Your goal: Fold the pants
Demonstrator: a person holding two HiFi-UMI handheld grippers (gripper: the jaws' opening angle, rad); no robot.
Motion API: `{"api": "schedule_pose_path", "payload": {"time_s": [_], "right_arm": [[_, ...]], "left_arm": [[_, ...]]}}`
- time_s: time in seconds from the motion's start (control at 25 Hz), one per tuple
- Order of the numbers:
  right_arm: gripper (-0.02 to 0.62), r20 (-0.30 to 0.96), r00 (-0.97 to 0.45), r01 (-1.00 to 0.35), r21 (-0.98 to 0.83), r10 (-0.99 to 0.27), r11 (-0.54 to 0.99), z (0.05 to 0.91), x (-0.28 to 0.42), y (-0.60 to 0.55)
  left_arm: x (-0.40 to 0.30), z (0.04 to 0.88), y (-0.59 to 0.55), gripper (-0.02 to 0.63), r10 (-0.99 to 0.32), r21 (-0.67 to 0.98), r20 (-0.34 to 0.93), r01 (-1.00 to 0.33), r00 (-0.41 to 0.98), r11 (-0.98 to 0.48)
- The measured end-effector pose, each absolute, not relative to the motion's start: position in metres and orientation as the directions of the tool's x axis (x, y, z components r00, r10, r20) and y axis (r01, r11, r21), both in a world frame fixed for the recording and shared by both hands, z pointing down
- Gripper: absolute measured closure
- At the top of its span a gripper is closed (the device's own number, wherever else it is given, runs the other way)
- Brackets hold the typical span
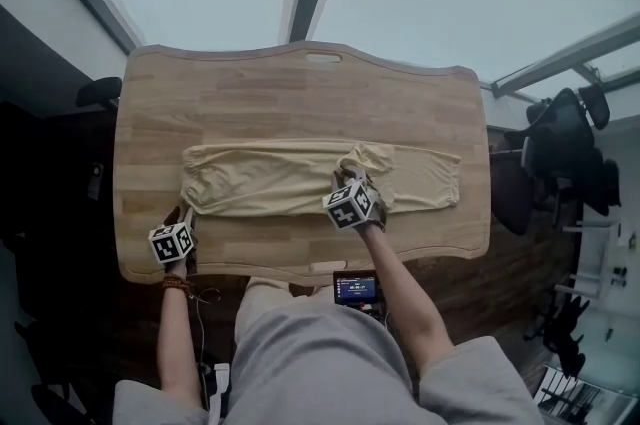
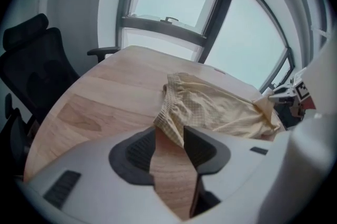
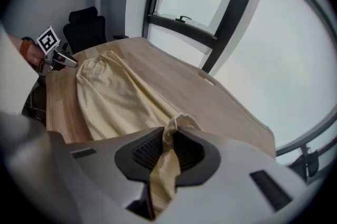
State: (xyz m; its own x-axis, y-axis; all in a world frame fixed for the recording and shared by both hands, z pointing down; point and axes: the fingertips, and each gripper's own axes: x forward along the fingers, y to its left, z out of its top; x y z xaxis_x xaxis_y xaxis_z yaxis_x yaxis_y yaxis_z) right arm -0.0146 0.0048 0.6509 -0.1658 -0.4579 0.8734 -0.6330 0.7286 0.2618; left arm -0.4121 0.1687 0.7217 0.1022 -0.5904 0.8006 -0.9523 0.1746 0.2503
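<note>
Pale wooden table [image 1: 300, 83] under slanted window glass, dark office chairs [image 1: 560, 143] standing round it. Laid lengthwise across its middle: cream pants [image 1: 290, 181], elastic waist to the left, legs running off to the right, mostly flat apart from one raised peak of cloth near the midpoint. Possibly doubled leg on leg already, judging by the single narrow band; hard to be sure.

Pinched at that peak by the right gripper [image 3: 169, 136]: jaws closed tight on a gathered fold, with cloth trailing down between the pads. Held up rather than dragged, probably so as to carry cloth over without rucking the layer beneath.

Down at the waist's near corner, the left gripper [image 2: 169, 133]: jaws parted, bare wood between the pads, waistband corner just at the tips but not squeezed. Gripping nothing. Seemingly stationed there to take or pin that end during the fold.

Judged stage: early to middle, end-to-end fold not yet made. Main risks: slack cloth slipping out of so small a pinch, or the waist end creeping over smooth wood with nothing weighing it down.

Further out: small device with a lit screen [image 1: 357, 289] at the near edge, by the person's grey-clad lap; hand slot [image 1: 323, 59] cut near the far edge. Both well apart from the pants, so no obstacle to folding.
</note>
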Motion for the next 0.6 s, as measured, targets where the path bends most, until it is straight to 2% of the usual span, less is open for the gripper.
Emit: {"api": "schedule_pose_path", "payload": {"time_s": [0.08,0.12,0.2,0.28,0.36,0.4,0.48,0.6], "right_arm": [[0.536,0.896,-0.206,-0.605,0.200,-0.394,0.771,0.674,-0.049,0.026],[0.515,0.905,-0.242,-0.571,0.158,-0.349,0.806,0.682,-0.064,0.040],[0.426,0.906,-0.340,-0.499,0.053,-0.252,0.865,0.685,-0.081,0.068],[0.418,0.859,-0.465,-0.498,-0.052,-0.216,0.866,0.667,-0.077,0.081],[0.414,0.795,-0.548,-0.574,-0.131,-0.259,0.808,0.641,-0.051,0.072],[0.414,0.782,-0.543,-0.638,-0.148,-0.305,0.756,0.635,-0.030,0.061],[0.416,0.805,-0.462,-0.773,-0.160,-0.372,0.614,0.646,0.025,0.035],[0.414,0.852,-0.399,-0.872,-0.238,-0.338,0.427,0.691,0.075,0.010]], "left_arm": [[-0.412,0.721,0.169,0.436,-0.590,0.243,0.801,-0.956,0.102,0.165],[-0.411,0.720,0.168,0.436,-0.590,0.233,0.801,-0.960,0.098,0.156],[-0.404,0.713,0.165,0.436,-0.597,0.200,0.797,-0.972,0.089,0.122],[-0.387,0.701,0.155,0.436,-0.612,0.151,0.786,-0.987,0.089,0.050],[-0.353,0.684,0.136,0.436,-0.634,0.091,0.764,-0.993,0.119,-0.078],[-0.327,0.674,0.124,0.436,-0.643,0.065,0.750,-0.985,0.155,-0.162],[-0.260,0.655,0.095,0.436,-0.649,0.029,0.715,-0.938,0.260,-0.345],[-0.158,0.642,0.056,0.435,-0.617,-0.010,0.674,-0.830,0.407,-0.558]]}}
